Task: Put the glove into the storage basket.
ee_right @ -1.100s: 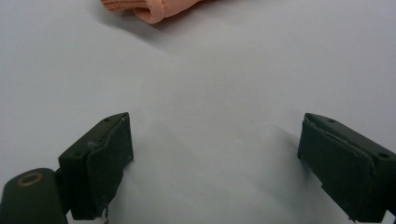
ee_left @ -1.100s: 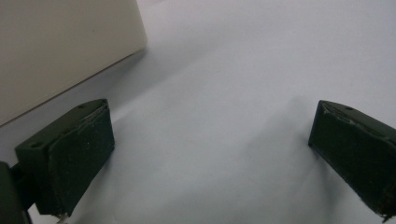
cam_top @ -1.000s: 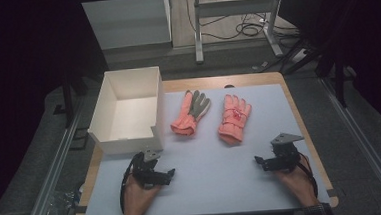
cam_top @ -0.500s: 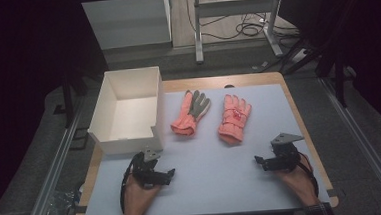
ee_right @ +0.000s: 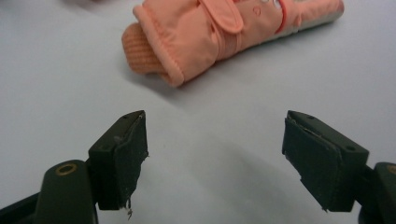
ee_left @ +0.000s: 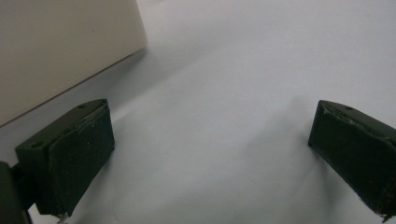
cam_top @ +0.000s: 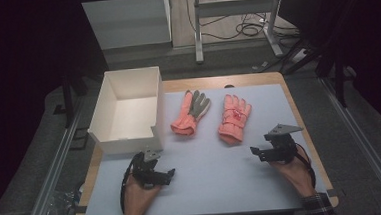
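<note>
Left gripper (cam_top: pixel 170 174) and right gripper (cam_top: pixel 255 152), jaws wide apart, each hand-held.

From my station I see a wooden bench (cam_top: pixel 307 130) topped by a pale mat (cam_top: pixel 223 185), lit from above. Beyond it stand a white cabinet (cam_top: pixel 128 21) and a metal frame (cam_top: pixel 232 9), with cables (cam_top: pixel 246 29) on the floor. The surroundings are dark.
</note>
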`<state>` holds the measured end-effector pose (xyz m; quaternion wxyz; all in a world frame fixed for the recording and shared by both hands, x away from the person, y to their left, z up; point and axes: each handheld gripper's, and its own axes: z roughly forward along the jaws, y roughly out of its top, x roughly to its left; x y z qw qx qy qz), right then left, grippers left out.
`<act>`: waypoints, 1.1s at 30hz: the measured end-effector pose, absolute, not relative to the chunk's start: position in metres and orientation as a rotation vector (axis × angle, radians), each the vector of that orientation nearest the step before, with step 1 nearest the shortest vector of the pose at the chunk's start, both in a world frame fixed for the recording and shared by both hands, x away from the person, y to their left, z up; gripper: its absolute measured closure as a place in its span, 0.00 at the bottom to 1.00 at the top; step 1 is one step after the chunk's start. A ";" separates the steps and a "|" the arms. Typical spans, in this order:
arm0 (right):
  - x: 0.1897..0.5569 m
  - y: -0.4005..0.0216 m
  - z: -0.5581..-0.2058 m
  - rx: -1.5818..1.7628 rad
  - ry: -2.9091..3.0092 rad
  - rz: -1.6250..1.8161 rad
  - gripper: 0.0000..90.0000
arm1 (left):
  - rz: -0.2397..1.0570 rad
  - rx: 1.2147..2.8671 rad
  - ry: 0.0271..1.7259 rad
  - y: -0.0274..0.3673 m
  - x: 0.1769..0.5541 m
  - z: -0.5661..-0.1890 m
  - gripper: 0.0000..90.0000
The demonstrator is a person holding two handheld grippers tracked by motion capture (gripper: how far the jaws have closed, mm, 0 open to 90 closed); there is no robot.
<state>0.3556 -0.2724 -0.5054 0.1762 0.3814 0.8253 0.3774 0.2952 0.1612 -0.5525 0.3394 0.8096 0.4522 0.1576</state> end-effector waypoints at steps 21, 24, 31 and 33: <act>0.400 -0.256 -0.483 1.006 2.379 1.096 0.47 | 0.410 2.109 1.177 0.161 0.295 -0.552 0.00; 0.409 -0.253 -0.479 1.000 2.385 1.095 0.52 | 0.411 2.109 1.177 0.161 0.295 -0.552 0.00; 0.431 -0.245 -0.476 1.003 2.394 1.115 0.61 | 0.411 2.114 1.174 0.161 0.295 -0.552 0.00; 0.436 -0.242 -0.476 1.001 2.398 1.115 0.64 | 0.410 2.113 1.175 0.161 0.295 -0.552 0.00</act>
